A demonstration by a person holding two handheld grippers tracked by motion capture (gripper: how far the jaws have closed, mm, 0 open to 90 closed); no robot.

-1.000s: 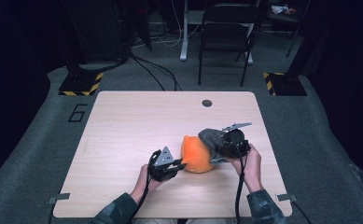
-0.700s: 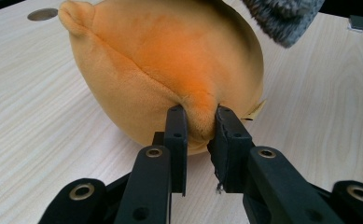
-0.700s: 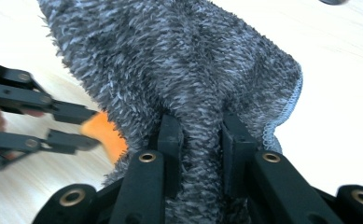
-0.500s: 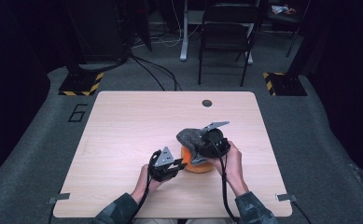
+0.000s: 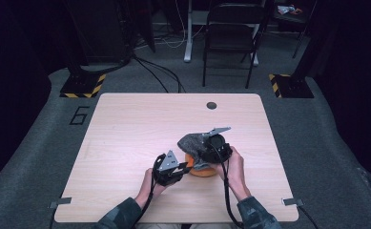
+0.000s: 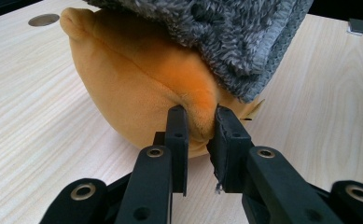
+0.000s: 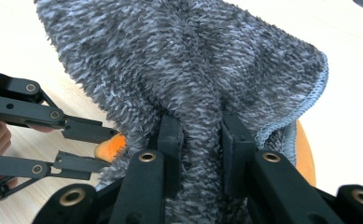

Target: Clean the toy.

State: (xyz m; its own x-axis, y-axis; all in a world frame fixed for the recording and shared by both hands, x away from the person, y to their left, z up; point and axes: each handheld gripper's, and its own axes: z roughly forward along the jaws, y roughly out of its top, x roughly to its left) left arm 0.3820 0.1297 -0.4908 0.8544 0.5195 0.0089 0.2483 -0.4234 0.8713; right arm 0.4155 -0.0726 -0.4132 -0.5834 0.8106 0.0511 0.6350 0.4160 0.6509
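Here, nearest to me on the light wooden table (image 5: 126,143), my left gripper (image 5: 185,168) sits low at the near-left side of the orange plush toy (image 5: 203,171). In the left gripper view its two black jaws are drawn close and pinch a fold of the plush toy's (image 6: 137,88) orange fabric at its lower edge; the pads press into the fabric from both sides. The toy rests on the table, and I use it as my landmark from here on.

Directly on top of the plush toy lies the grey fleecy cloth (image 5: 195,143), draped over it so that just a near sliver of orange shows in the high view. In the left gripper view the cloth (image 6: 244,37) hangs over the toy's upper half, with a stitched hem along its lower edge.

My right gripper (image 5: 211,151) is at the right of the toy, over its top. In the right gripper view its jaws are pressed in on a bunched ridge of the cloth (image 7: 193,70); the pile bulges out between and above them. In that same view the left gripper (image 7: 102,144) comes in from the left with a bit of orange between its tips, and the toy's edge (image 7: 305,154) peeks out past the cloth's hem.

Beyond the toy, toward the table's far edge, there is a small dark round hole (image 5: 211,105). Past the table stands a black folding chair (image 5: 231,33) on grey carpet.
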